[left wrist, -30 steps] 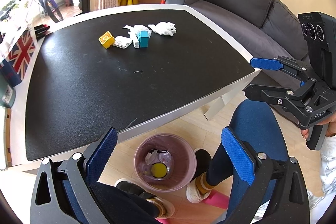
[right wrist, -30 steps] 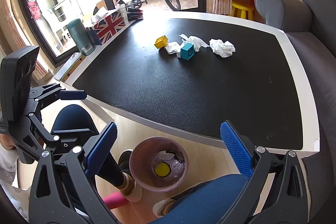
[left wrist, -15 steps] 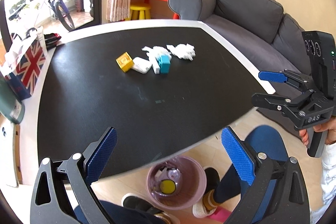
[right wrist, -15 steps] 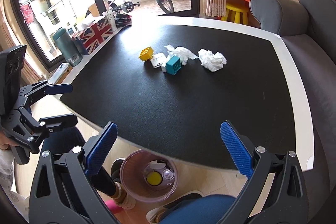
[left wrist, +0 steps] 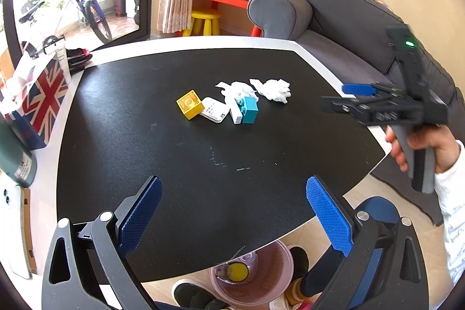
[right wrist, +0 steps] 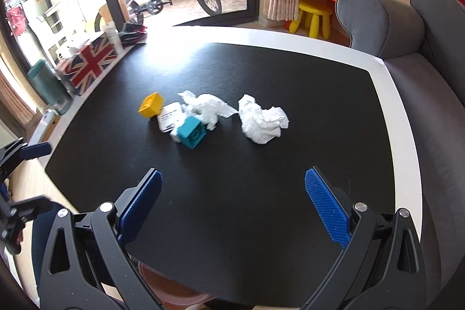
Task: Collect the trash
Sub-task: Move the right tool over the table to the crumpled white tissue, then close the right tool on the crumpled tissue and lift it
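Two crumpled white tissues lie mid-table: one on the right (right wrist: 263,122) (left wrist: 274,89), one (right wrist: 209,108) (left wrist: 237,89) behind a teal block (right wrist: 192,132) (left wrist: 249,109). A white card (right wrist: 171,116) (left wrist: 214,114) and a yellow block (right wrist: 151,105) (left wrist: 189,104) lie to their left. My left gripper (left wrist: 232,217) is open and empty over the table's near edge. My right gripper (right wrist: 232,211) is open and empty, short of the right tissue; it also shows in the left wrist view (left wrist: 363,98). A pink bin (left wrist: 252,272) with trash stands on the floor below the edge.
The black table (right wrist: 261,179) has a white rim. A Union Jack box (right wrist: 87,63) and a green bottle (right wrist: 48,86) stand on its left rim. A grey sofa (right wrist: 421,77) runs along the right side. My legs and feet are beside the bin.
Both grippers have risen and moved forward over the table toward the tissues. The bin has slid mostly out of view below the edge. Both stayed open.
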Tool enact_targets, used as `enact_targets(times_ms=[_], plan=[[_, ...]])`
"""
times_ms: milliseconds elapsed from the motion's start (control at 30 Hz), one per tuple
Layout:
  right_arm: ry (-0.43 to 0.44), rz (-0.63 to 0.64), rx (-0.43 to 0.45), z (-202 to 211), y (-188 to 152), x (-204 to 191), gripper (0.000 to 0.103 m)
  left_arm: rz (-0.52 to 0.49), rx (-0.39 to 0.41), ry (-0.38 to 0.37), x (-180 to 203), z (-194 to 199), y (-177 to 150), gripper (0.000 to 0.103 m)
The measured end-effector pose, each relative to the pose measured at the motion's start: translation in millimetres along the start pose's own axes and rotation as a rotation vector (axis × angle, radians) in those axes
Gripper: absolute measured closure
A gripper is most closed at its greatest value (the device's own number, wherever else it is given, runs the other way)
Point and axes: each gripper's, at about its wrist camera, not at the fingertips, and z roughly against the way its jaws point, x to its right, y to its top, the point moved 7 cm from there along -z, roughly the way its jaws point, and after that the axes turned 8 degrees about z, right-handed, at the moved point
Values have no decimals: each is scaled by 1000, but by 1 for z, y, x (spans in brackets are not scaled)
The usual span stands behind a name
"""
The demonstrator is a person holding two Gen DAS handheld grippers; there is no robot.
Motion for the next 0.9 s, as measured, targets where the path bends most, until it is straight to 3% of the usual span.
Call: enact_targets(times_ms=[400, 667, 900], plan=[[-2, -4, -108, -73, 27, 28, 6, 17, -22, 15, -9, -12, 1, 7], [-9, 11, -134, -105, 36, 33, 8, 26, -28, 29, -15, -18, 6, 7], [-17, 14, -174, -118, 32, 36, 58, 28, -34, 33, -19, -24, 9, 7]])
